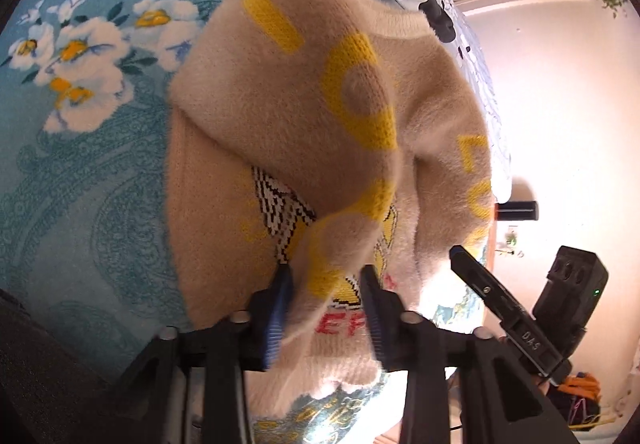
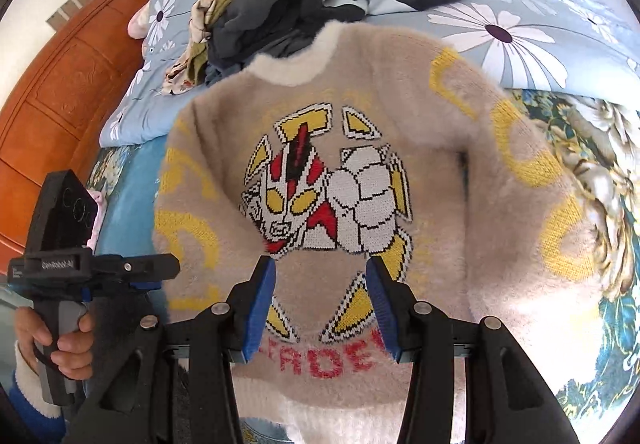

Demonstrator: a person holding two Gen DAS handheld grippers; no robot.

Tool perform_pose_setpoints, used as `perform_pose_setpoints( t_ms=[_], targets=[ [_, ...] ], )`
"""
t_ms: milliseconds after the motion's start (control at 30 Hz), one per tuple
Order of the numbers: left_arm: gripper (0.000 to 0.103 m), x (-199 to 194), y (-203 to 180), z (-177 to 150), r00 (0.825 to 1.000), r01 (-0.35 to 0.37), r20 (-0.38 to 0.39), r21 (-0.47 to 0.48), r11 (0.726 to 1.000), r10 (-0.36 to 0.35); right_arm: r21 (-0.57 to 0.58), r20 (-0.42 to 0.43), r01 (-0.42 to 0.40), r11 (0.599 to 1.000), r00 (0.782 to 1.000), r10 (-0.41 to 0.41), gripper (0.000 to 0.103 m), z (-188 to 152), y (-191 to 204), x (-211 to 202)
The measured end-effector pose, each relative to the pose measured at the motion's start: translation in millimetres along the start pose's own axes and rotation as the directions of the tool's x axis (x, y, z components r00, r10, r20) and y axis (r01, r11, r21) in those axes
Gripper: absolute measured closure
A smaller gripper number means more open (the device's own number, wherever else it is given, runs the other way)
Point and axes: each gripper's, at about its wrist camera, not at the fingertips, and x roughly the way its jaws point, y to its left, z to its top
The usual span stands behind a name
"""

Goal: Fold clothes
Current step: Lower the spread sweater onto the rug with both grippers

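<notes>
A fuzzy beige sweater point(image 2: 320, 132) with a knitted robot hero picture and yellow letters on the sleeves lies front up on the bed. In the left wrist view its left sleeve point(image 1: 320, 116) is folded over the body. My left gripper point(image 1: 326, 276) is open, and the sleeve end lies between its blue pads point(image 1: 280, 304). My right gripper point(image 2: 320, 280) is open and empty, hovering above the sweater's lower front. The left gripper also shows in the right wrist view point(image 2: 132, 268) at the sweater's left edge; the right gripper shows in the left wrist view point(image 1: 460, 256).
A pile of clothes point(image 2: 288, 4), olive, dark grey and patterned, lies beyond the sweater's collar. A pale blue daisy quilt point(image 2: 500, 32) is behind it. The teal floral bedspread point(image 1: 80, 124) surrounds the sweater. A wooden headboard point(image 2: 60, 104) stands at the left.
</notes>
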Motion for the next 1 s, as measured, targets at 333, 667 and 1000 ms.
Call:
perform_pose_setpoints(
  t_ms=[333, 667, 1000],
  targets=[
    [0.085, -16.8, -36.5, 64.8, 0.958, 0.247, 0.162, -0.043, 0.968, -0.238, 0.017, 0.024, 0.014, 1.0, 1.0, -0.014, 0.055, -3.7, -9.9, -5.6],
    [0.027, -36.8, -30.4, 84.1, 0.939, 0.169, 0.308, -0.023, 0.985, -0.154, 0.035, 0.079, 0.054, 0.998, 0.995, -0.057, 0.055, -0.4, -28.4, -19.3],
    [0.028, -23.8, 57.6, 82.5, 0.93, -0.105, 0.337, -0.136, 0.985, 0.145, 0.024, 0.123, 0.078, 0.997, 0.989, -0.08, 0.055, 59.5, -26.5, 24.1]
  ],
)
